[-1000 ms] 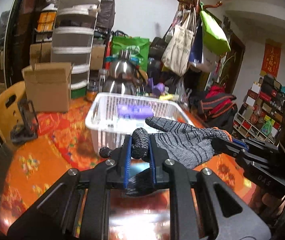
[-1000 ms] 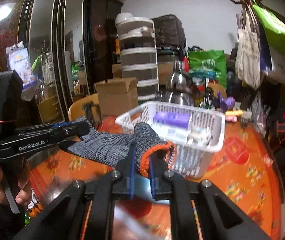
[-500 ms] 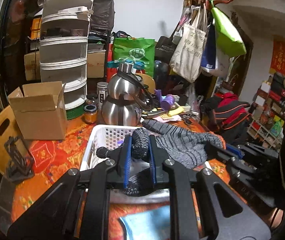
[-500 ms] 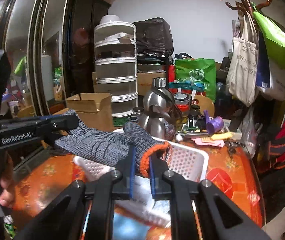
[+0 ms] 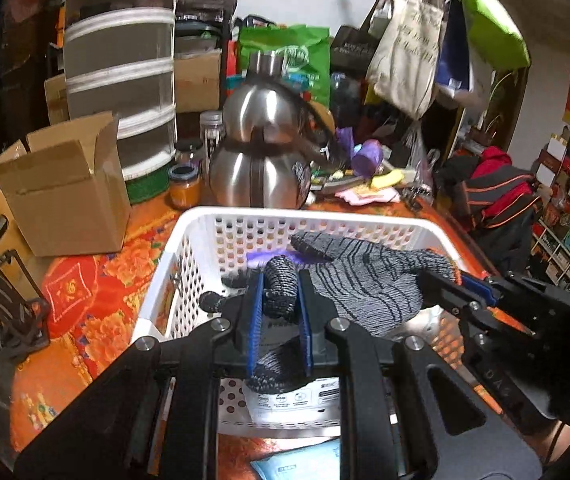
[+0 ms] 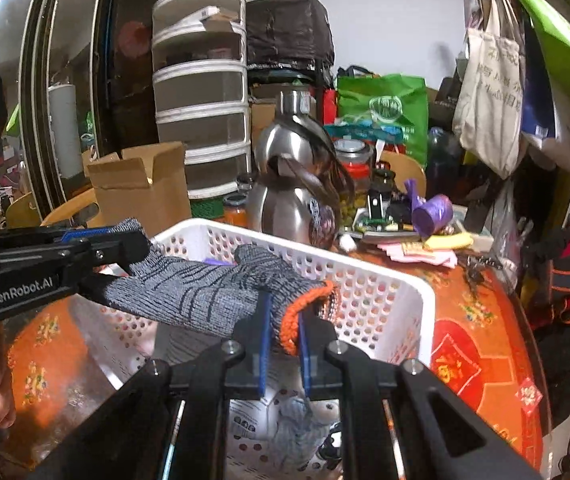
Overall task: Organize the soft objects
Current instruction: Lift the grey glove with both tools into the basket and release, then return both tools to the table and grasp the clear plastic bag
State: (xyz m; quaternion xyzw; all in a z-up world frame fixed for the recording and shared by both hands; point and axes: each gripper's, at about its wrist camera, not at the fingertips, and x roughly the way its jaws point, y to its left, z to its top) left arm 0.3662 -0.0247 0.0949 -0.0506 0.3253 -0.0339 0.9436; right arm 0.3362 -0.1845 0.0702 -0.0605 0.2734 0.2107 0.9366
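Glove (image 5: 365,284), grey knit with dark streaks and an orange cuff, hangs stretched in the air above the open white basket (image 5: 189,236), held at both ends. Its long axis runs roughly level from one gripper to the other. The left gripper (image 5: 281,300) is clenched on the finger end, one knit finger bunched between its blue pads, with another fingertip poking out just to its left. The right gripper (image 6: 283,336) is clamped on the orange cuff edge, so the cuff points toward it and the fingers point away to its left. In the left wrist view the thumb sticks up and forward from the palm, away from the gripper.

Below the glove the perforated basket holds a purple item at the far side, white printed packaging and a crumpled grey fabric piece near the bottom; what exactly these are I cannot tell. The basket sits on a table (image 6: 481,328) covered in an orange and red floral cloth.

Beyond the basket, ahead of both grippers, stands a steel kettle (image 5: 261,152). To the left of it are a cardboard box (image 5: 65,188) and a tall stack of white-rimmed drawers (image 6: 201,92). Tote bags (image 6: 493,92) hang off to the right, against a white wall in a cluttered room.
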